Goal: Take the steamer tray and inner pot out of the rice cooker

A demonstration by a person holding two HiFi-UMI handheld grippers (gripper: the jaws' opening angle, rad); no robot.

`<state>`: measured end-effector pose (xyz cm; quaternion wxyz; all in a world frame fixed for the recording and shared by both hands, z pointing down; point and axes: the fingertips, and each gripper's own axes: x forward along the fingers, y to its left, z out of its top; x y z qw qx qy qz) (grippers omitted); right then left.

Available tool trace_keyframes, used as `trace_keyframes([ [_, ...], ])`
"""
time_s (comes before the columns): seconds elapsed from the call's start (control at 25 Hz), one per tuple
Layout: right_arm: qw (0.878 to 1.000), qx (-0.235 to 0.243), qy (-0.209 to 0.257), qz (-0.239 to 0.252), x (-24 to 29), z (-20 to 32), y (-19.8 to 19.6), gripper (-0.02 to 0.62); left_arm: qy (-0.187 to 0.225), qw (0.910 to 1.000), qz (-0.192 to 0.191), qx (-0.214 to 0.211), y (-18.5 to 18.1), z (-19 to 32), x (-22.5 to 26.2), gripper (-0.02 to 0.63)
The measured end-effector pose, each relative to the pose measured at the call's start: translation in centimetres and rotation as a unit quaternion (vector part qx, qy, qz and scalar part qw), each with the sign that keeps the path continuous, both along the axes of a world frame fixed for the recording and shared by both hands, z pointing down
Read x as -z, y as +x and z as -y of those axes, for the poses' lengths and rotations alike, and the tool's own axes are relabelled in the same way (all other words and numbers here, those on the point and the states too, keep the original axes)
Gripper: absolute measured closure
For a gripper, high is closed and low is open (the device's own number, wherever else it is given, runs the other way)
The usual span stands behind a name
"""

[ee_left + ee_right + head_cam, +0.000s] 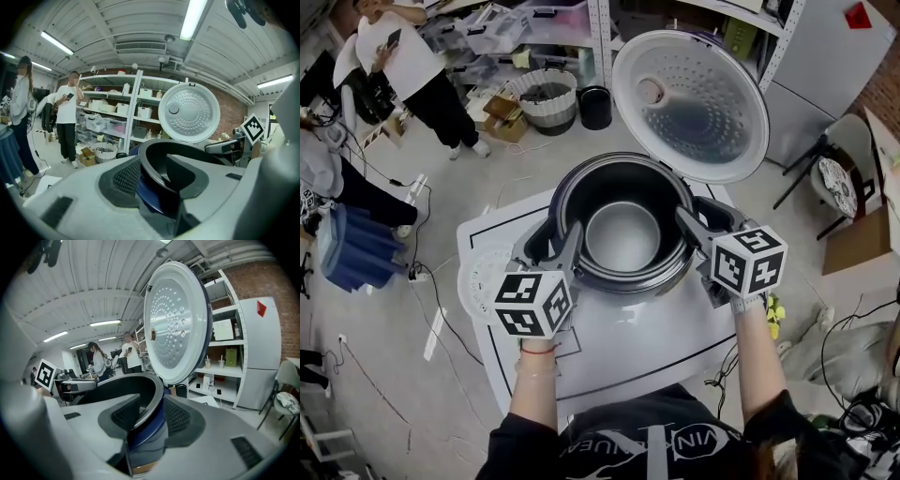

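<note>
The dark blue rice cooker [630, 284] stands on a white table [619, 347] with its lid [689, 103] tipped up behind it. Its dark inner pot [581, 202] sits inside, and the silvery bottom shows. My left gripper [551, 248] is open astride the pot's left rim [154, 147], one jaw inside and one outside against the blue wall. On the opposite side my right gripper [703, 220] is open and straddles the right rim [157, 394] the same way. A pale round perforated tray [478, 281] lies flat at the table's left edge.
Standing people [412, 66] and a blue bag [352, 248] are on the floor to the left. A white basket [546, 98] and a black bin [595, 106] stand behind the table by the shelves [122, 112]. A chair [848, 159] is at the right.
</note>
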<state>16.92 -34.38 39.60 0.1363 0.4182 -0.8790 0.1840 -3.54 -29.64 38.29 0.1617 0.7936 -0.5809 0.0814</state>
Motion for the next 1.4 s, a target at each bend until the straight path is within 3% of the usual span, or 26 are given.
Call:
trace_keyframes([
  [0.28,0.998,-0.011,-0.012,0.054,-0.1,0.2,0.2,0.488,-0.001,0.9994,-0.013,0.032,-0.1,0.1,-0.2,0.457],
  [0.48,0.998,-0.006,-0.033,0.053,0.0,0.7,0.3,0.495,-0.021,0.9985,0.019,0.046,0.0,0.7,-0.8,0.459],
  [0.76,0.996,-0.038,-0.011,0.077,0.0,-0.1,0.2,0.509,-0.002,0.9966,-0.024,0.079,-0.9,-0.3,-0.1,0.503],
  [1.12,0.994,-0.046,0.008,0.095,1.2,-0.2,0.6,0.517,0.023,0.9934,-0.056,0.097,-0.8,-0.4,1.3,0.513],
  [1.4,0.992,-0.039,0.031,0.116,3.3,-0.3,0.6,0.517,0.042,0.9915,-0.060,0.108,-1.0,-0.7,2.7,0.532],
])
